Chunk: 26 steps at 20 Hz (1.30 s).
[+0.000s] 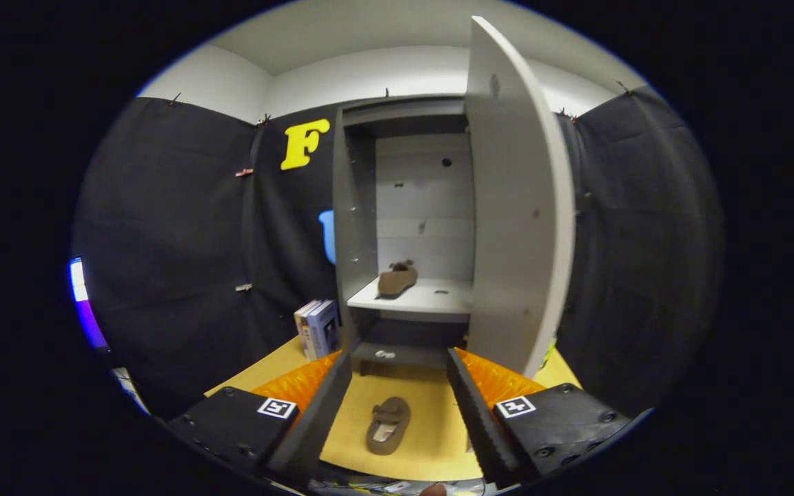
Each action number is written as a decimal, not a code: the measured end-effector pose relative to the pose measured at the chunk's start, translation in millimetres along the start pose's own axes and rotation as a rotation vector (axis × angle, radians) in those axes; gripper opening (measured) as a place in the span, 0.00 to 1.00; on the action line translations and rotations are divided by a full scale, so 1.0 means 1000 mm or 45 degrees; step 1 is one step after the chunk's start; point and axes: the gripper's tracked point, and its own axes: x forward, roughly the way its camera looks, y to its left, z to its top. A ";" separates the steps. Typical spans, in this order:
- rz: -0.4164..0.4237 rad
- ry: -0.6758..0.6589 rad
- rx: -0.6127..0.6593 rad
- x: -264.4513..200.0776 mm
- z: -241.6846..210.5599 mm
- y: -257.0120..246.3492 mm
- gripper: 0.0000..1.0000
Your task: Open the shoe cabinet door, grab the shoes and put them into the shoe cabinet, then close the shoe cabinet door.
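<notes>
Cabinet door point(517, 207) open — one shoe point(397, 278) shelved.
Second shoe point(388, 425) lies on the floor point(431, 427) between the spread, empty fingers point(398, 406) — near the cabinet's front edge.

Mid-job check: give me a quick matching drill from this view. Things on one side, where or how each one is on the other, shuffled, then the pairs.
Things
1. cabinet door
2. shoe on the floor
3. shoe in the cabinet
4. books

Places or states
A. on the middle shelf
B. swung open
C. standing beside the cabinet
D. between the fingers of the open gripper, untouched

Pairs: 1-B, 2-D, 3-A, 4-C
</notes>
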 end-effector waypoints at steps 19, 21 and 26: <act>-0.112 0.711 0.214 0.173 -0.310 0.048 0.99; -0.140 0.728 0.222 0.191 -0.328 0.041 0.99; -0.206 0.733 0.245 0.236 -0.362 0.030 0.86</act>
